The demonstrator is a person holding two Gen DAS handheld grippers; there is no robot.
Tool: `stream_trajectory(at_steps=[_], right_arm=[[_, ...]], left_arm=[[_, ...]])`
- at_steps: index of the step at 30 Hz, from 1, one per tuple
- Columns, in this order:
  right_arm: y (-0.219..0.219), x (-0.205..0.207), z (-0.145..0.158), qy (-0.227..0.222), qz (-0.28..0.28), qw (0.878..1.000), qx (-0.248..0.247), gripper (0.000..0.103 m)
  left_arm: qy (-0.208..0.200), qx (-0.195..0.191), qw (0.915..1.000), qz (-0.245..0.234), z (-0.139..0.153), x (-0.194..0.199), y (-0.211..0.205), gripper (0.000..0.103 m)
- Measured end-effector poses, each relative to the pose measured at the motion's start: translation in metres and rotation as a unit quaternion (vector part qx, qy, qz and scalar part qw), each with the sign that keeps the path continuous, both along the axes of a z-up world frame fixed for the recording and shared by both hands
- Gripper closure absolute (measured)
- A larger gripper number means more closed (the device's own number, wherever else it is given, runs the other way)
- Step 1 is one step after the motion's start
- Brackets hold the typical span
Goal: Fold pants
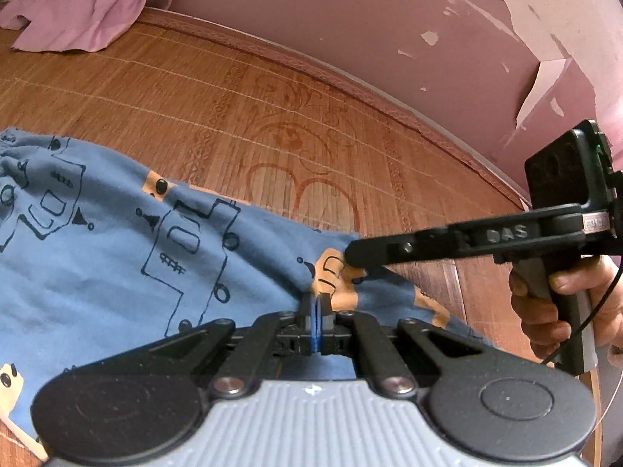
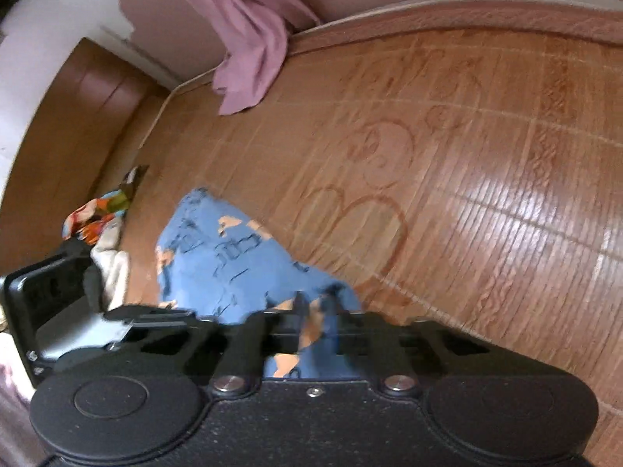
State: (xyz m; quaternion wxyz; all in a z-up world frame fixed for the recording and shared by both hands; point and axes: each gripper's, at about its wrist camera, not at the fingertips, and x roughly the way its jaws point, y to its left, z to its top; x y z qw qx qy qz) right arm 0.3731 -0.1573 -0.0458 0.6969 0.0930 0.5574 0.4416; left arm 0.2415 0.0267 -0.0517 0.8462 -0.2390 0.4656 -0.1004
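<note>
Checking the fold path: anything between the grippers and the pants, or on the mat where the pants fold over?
Nothing visible. Both the left gripper and right gripper are already shut on the blue pants. The bamboo mat beyond is bare; the pink cloth lies far off by the wall.

One pants, two grippers: left gripper, right gripper, one curtain.

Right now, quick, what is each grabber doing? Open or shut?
Left gripper: shut, pinching the blue pants.
Right gripper: shut on the same pants, close beside the left one; that view is blurred.
</note>
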Motion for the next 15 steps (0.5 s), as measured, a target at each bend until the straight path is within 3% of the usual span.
stream_trajectory(at_steps=[3,6,9,11,15], right_arm=[[0.001,-0.006,0.015,-0.035,-0.016,0.999,0.017,0.101],[0.008,-0.017,0.034,-0.095,-0.007,0.995,0.002,0.101],[0.016,-0.017,0.028,-0.131,-0.002,0.991,-0.039,0.101],[0.019,-0.014,0.019,-0.144,0.000,0.988,-0.056,0.100],[0.019,-0.022,0.017,-0.233,-0.001,0.967,-0.107,0.094]], left_arm=[[-0.003,-0.009,0.9999,0.004,0.002,-0.002,0.003,0.103],[-0.026,-0.010,0.9996,0.000,0.009,-0.006,0.006,0.103],[0.003,0.009,0.9999,-0.008,0.005,0.000,0.005,0.102],[-0.002,-0.002,1.0000,-0.006,-0.001,-0.003,0.010,0.101],[-0.024,0.055,0.9980,-0.020,0.005,-0.016,0.013,0.101]])
